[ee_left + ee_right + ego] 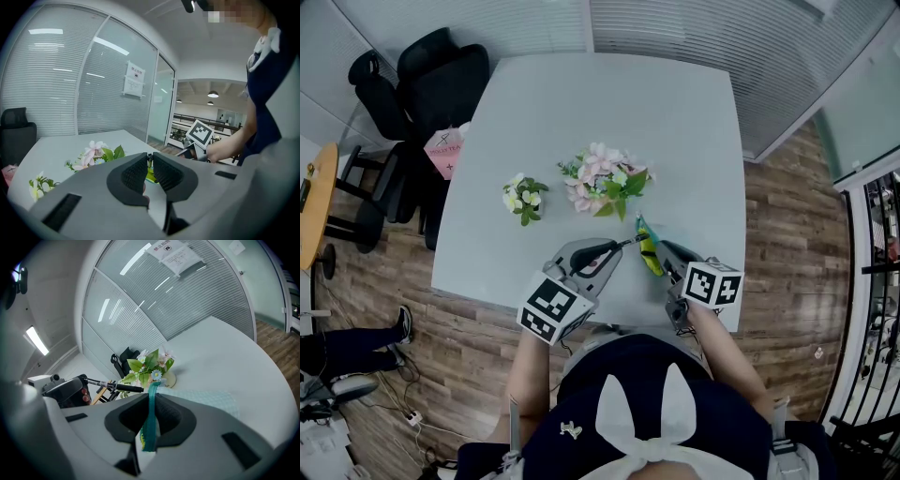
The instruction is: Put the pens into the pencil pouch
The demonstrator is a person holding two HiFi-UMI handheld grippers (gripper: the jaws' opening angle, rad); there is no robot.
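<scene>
Two pairs of tongs are at work, and we judge the step in hand to be the insertion itself. Our left tongs are pinching a black pen, its tip aimed at the pencil pouch. Our right tongs grip the pouch by its teal edge, at the near side of the surface, just in front of the pink flowers.

Next, we think, the pen's tip must find the pouch's mouth and slide in before the left tongs let go, while the right steadies the opening. We cannot tell how wide that mouth stands.

The right gripper view shows the pen's length and the pinched teal strip. The left gripper view shows little of the pen. Only the head view shows pen and pouch nearly meeting.
</scene>
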